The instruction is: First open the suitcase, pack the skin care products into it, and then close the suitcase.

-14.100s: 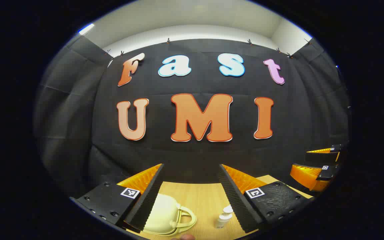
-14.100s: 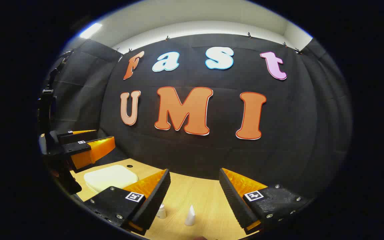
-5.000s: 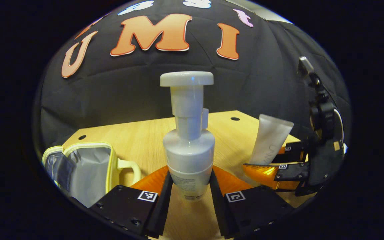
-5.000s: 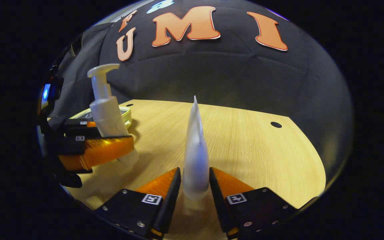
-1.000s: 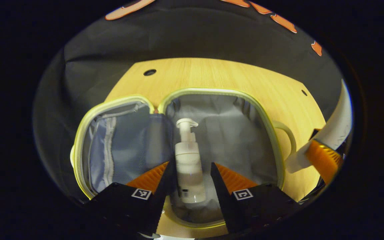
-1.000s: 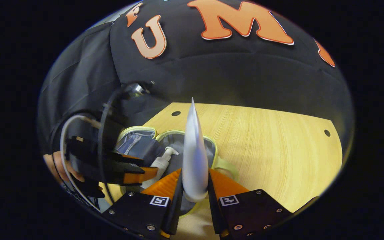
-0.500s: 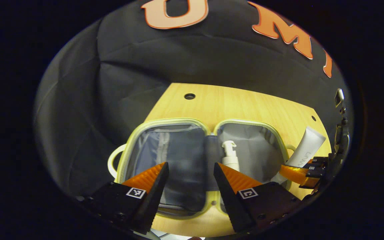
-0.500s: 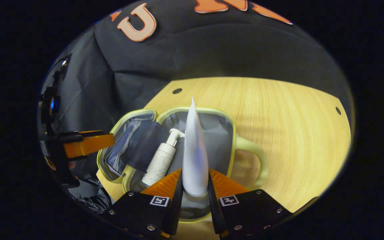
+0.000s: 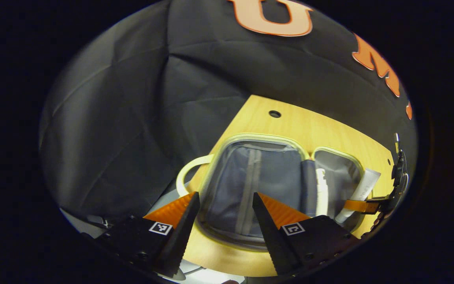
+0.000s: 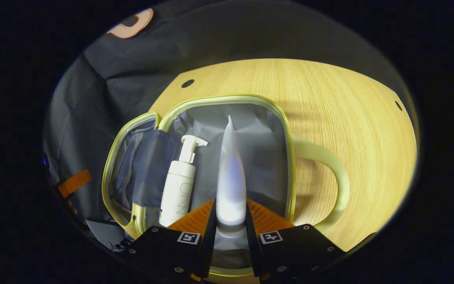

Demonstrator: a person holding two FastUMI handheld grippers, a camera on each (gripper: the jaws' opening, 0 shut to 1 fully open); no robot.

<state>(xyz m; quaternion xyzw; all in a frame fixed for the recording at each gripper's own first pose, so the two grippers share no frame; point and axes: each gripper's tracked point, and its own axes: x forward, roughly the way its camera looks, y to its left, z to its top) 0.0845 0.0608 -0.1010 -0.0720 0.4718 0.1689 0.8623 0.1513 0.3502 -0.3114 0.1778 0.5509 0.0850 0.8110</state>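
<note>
Pale wooden table (image 10: 349, 102) with small round holes, black cloth wall (image 9: 124, 118) behind. Suitcase (image 10: 286, 130) open flat, pump bottle (image 10: 177, 189) lying inside. Right gripper (image 10: 230, 225) clamped on tube (image 10: 230, 173), seemingly just above lining. Left gripper (image 9: 223, 215) spread, empty.

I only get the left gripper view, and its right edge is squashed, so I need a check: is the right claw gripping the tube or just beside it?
Observer: In the right gripper view the right claw is shut on the white tube, both fingers pressing its lower end.
Operator: Where is the tube relative to the case?
Observer: It points across the handle-side half of the open suitcase, beside the pump bottle lying flat inside.
</note>
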